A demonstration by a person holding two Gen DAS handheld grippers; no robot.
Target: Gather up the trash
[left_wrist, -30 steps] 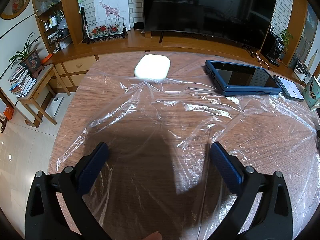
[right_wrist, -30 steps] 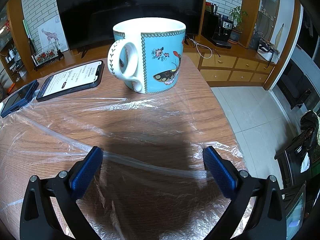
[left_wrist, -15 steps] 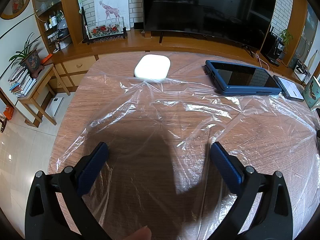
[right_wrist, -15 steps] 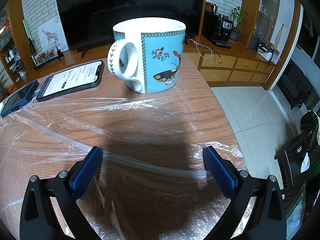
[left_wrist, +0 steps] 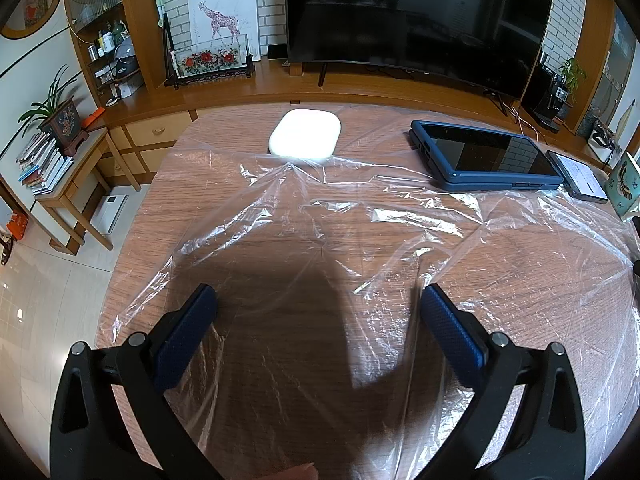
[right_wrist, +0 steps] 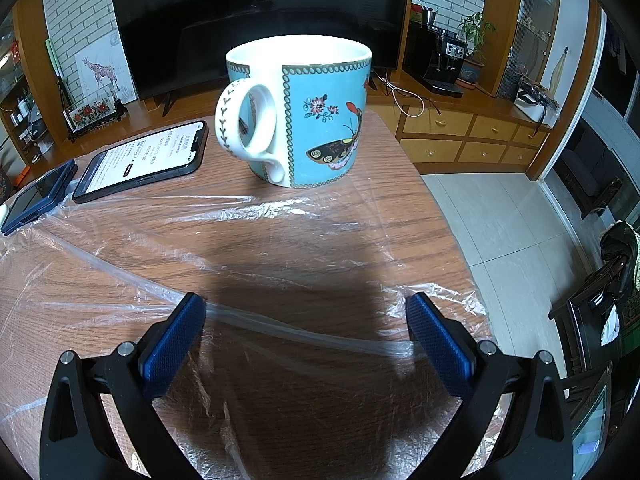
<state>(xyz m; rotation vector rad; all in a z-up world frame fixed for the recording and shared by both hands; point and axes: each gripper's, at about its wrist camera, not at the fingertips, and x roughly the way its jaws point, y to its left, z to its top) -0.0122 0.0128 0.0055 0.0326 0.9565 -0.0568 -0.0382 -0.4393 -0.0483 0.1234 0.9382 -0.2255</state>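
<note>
A large sheet of clear plastic film (left_wrist: 360,248) lies crumpled over the wooden table (left_wrist: 224,184); its right end shows in the right wrist view as plastic film (right_wrist: 280,248). My left gripper (left_wrist: 318,300) hovers low over the film's left part, open, with nothing between its blue pads. My right gripper (right_wrist: 306,308) is open over the film's right corner, where a rolled edge of film (right_wrist: 300,332) runs across between the fingers without being clamped.
A white pouch-like case (left_wrist: 305,138), a blue-cased tablet (left_wrist: 486,160) and a phone (left_wrist: 582,182) rest at the table's far side. A blue butterfly mug (right_wrist: 300,108) and the lit phone (right_wrist: 144,160) stand beyond my right gripper. The table edge and tiled floor (right_wrist: 500,220) lie right.
Both grippers and the film hold still. A fingertip at the bottom edge of the left wrist view has crept slightly further in.
</note>
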